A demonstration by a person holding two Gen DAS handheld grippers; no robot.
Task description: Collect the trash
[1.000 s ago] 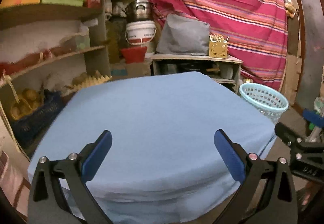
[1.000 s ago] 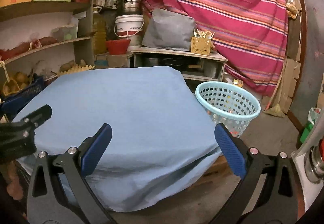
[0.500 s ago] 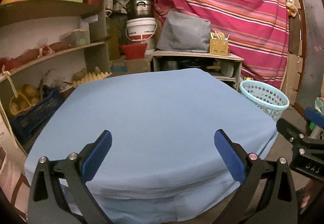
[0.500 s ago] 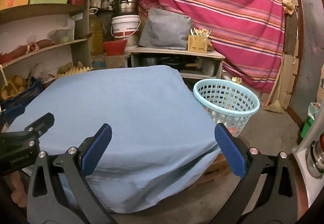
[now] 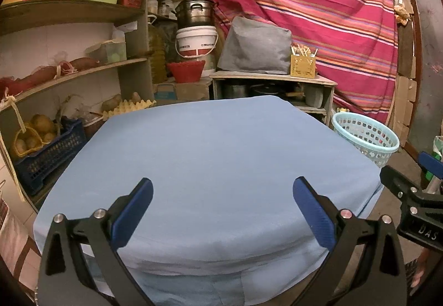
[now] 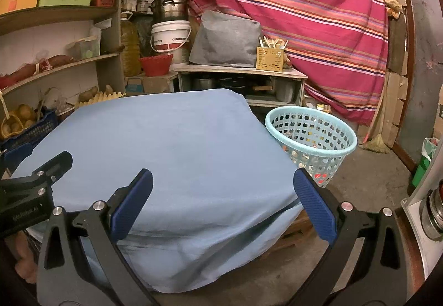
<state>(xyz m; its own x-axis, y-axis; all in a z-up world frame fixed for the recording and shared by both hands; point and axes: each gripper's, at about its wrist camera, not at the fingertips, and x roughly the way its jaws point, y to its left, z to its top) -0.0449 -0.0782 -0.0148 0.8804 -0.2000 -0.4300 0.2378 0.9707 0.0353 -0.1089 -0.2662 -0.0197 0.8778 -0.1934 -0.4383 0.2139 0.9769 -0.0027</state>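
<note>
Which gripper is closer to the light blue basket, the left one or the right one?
Right. The right gripper hangs at the table corner beside the basket; the left gripper sits farther across the blue-covered table.

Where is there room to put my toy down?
The whole top of the table's light blue cloth is bare, from the open left gripper back to the wooden cabinet. The wooden shelves at left are crowded, and the pale blue plastic basket already holds scraps.

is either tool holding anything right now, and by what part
Nothing is held. The left tool and right tool are both open and empty over the blue cloth.
</note>
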